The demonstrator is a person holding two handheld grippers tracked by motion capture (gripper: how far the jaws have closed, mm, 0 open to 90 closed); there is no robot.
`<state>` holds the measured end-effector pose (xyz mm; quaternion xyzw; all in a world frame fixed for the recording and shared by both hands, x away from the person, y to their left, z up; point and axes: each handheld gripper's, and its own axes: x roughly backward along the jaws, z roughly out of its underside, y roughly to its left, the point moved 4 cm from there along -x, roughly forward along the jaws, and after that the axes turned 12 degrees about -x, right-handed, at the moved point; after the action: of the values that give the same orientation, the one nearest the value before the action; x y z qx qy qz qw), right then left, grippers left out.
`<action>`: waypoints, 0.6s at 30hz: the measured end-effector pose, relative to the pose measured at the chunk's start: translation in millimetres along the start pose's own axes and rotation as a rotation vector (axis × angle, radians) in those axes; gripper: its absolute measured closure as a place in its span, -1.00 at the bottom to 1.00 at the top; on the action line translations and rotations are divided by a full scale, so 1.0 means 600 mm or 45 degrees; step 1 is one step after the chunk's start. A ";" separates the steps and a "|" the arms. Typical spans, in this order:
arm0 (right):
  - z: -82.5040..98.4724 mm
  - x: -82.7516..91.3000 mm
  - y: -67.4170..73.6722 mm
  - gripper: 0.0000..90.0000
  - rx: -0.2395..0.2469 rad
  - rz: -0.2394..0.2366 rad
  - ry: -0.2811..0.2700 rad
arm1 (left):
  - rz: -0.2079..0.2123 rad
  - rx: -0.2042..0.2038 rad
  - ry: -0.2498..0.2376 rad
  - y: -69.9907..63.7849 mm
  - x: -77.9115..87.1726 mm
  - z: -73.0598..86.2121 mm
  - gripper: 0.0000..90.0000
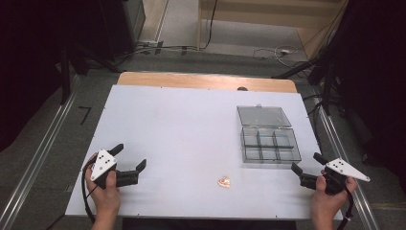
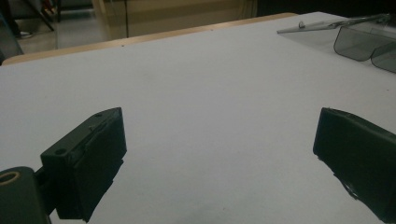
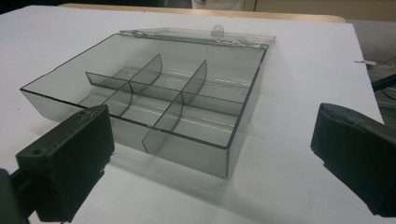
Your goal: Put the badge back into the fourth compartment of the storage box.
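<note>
Both grippers have their jaws spread wide with nothing between them. The left gripper (image 1: 129, 156) rests at the near left of the white table (image 1: 177, 124), the right gripper (image 1: 307, 163) at the near right, just beside the clear compartment box (image 1: 269, 143), whose lid lies open on the far side. A small orange piece (image 1: 224, 182) lies on the table between the grippers, near the front edge.

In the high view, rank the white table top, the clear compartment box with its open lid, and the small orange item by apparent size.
1. white table top, by far the largest.
2. clear compartment box, lid laid open behind it.
3. small orange item, a tiny speck near the front edge.
</note>
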<state>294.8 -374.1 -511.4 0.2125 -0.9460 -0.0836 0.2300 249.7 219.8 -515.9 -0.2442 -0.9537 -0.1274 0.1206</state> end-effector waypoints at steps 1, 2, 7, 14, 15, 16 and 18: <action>0.000 0.000 0.000 -1.00 0.000 0.000 0.000 | 0.000 0.000 0.000 0.000 0.000 0.000 -0.93; 0.000 0.000 0.002 -1.00 0.011 -0.002 0.008 | 0.002 0.000 0.000 0.000 0.000 0.000 -0.93; -0.006 0.005 0.005 -1.00 -0.015 -0.025 -0.005 | 0.003 -0.008 0.007 -0.001 -0.002 0.000 -0.93; -0.027 0.012 0.026 -1.00 -0.002 -0.039 -0.013 | 0.007 -0.008 0.005 -0.002 -0.001 0.000 -0.93; -0.030 0.012 0.031 -1.00 0.007 -0.045 -0.012 | 0.009 -0.008 0.005 -0.002 -0.001 0.000 -0.93; -0.032 0.013 0.037 -1.00 0.017 -0.049 -0.013 | 0.010 -0.008 0.004 -0.002 -0.001 0.000 -0.93; -0.037 0.014 0.047 -1.00 0.032 -0.053 -0.014 | 0.014 -0.008 0.002 -0.002 -0.001 0.000 -0.93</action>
<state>288.4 -353.8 -481.2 0.2346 -0.9436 -0.0777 0.2202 249.7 218.4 -516.2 -0.2498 -0.9518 -0.1298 0.1215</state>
